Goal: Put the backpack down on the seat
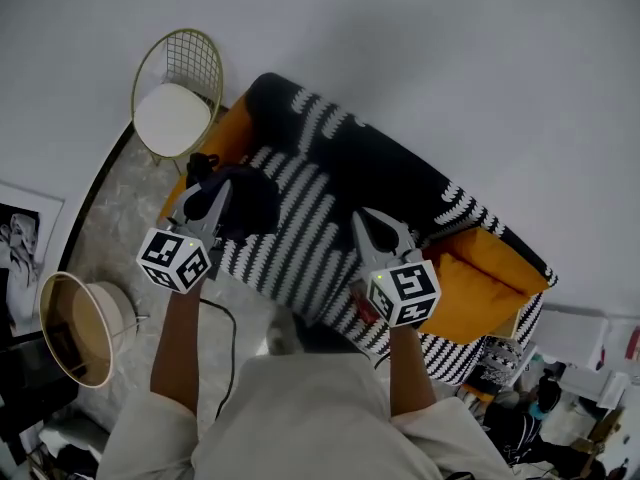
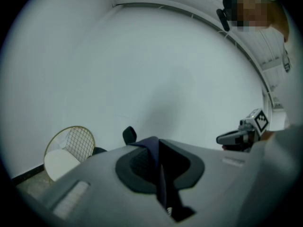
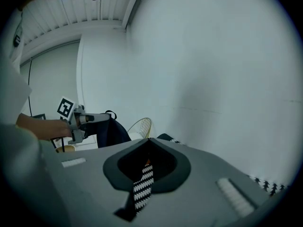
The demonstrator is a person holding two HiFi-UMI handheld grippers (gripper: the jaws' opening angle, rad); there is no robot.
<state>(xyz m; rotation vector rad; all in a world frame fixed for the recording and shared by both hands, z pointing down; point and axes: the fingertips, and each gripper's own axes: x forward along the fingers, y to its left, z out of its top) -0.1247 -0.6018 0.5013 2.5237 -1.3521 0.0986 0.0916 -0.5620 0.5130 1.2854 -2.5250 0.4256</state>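
No word, number or brand name could be read in any view. The only signs were the black-and-white square markers [image 1: 174,259] on the left gripper [image 1: 205,190] and the right gripper [image 1: 363,216], which carried coded block patterns rather than letters. The framed picture [image 1: 20,233] at the left edge showed no legible writing, and the clutter [image 1: 560,388] at the lower right was too small to read.

White wall [image 1: 450,68], grey marbled floor [image 1: 112,236], gold wire chair [image 1: 172,118]; framed picture [image 1: 22,233]
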